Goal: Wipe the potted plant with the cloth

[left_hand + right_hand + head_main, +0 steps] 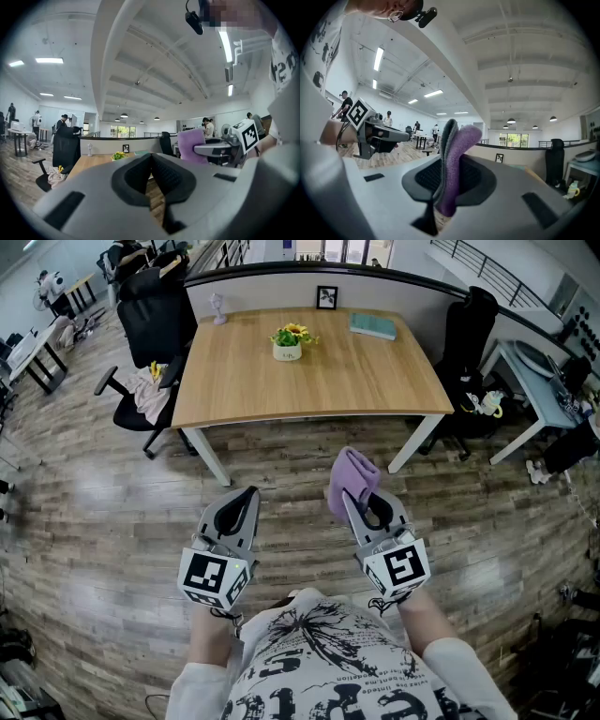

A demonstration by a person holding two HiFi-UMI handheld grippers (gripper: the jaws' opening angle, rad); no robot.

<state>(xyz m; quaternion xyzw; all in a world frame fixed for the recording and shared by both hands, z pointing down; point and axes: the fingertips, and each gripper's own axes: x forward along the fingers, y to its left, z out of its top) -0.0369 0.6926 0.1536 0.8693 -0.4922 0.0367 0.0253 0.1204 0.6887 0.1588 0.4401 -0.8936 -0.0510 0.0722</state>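
The left gripper (249,495) is fully closed, its dark pads meeting in a thin seam with nothing between them. The right gripper (350,498) is clamped on a folded purple cloth (352,474), which stands up out of the jaws and flops over at the top; its own view shows the fold pinched between the pads, with a grey edge on one side. Both grippers are held level and side by side over the plank floor (103,521), the right one at 3 o'clock of the left and clearly apart from it. The potted plant (289,341), a small white pot with green leaves and yellow flowers, stands on the wooden bench (375,381) at 12 o'clock of the grippers, well apart from both, toward the far middle of the top. A strip of floor and the near edge of the bench lie between the grippers and the plant. On the bench, a small black picture frame (326,297) stands at 1 o'clock of the plant against the back partition, a teal book (373,327) lies flat at 2 o'clock of it, and a small pale lilac figure (218,308) stands at 10 o'clock. A black office chair (150,324) sits off the bench's left end, at 9 o'clock of the plant, with pale clothing heaped on its seat, and another dark chair (469,334) stands past the right end at 3 o'clock.
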